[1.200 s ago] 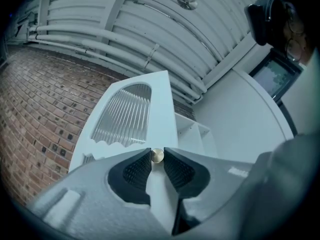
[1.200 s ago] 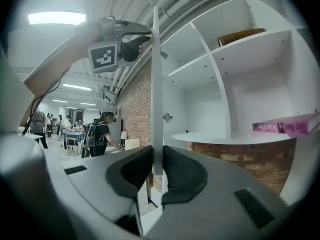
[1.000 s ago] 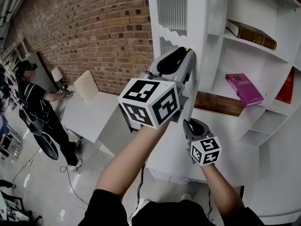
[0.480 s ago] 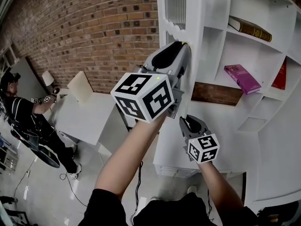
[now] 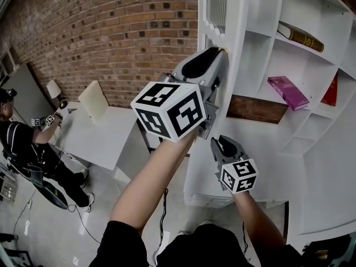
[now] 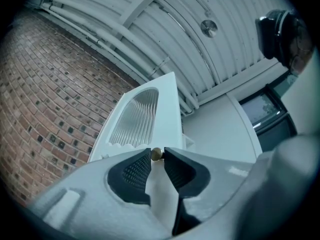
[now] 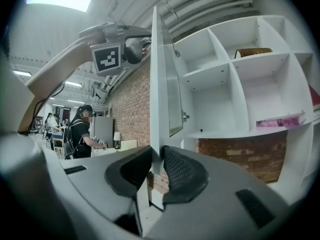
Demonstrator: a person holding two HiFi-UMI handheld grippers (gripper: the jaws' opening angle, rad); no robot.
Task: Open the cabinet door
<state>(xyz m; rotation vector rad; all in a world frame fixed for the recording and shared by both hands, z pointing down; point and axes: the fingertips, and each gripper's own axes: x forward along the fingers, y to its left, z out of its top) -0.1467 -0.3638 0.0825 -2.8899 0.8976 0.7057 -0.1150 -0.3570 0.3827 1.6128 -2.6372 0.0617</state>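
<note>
The white cabinet door (image 5: pixel 222 15), with a ribbed glass panel, stands swung out with its edge towards me. My left gripper (image 5: pixel 223 53) is high on that edge. In the left gripper view it (image 6: pixel 156 155) is shut on the small brass knob (image 6: pixel 156 153), with the door (image 6: pixel 150 114) rising beyond. My right gripper (image 5: pixel 218 142) is lower on the same door. In the right gripper view it (image 7: pixel 157 159) is shut on the door's lower edge (image 7: pixel 156 134), which runs straight up between the pads. The left gripper's marker cube (image 7: pixel 108 58) shows at the door's top.
Open white shelves (image 5: pixel 261 49) behind the door hold a brown book (image 5: pixel 300 36), a pink book (image 5: pixel 287 92) and a red book (image 5: pixel 337 88). A brick wall (image 5: pixel 111 32) runs on the left, with a white table (image 5: pixel 100 135) below it. A person (image 5: pixel 22 143) stands at the far left.
The door has swung a little further out, with both grippers still on it. The person at the left has shifted towards the picture's edge.
</note>
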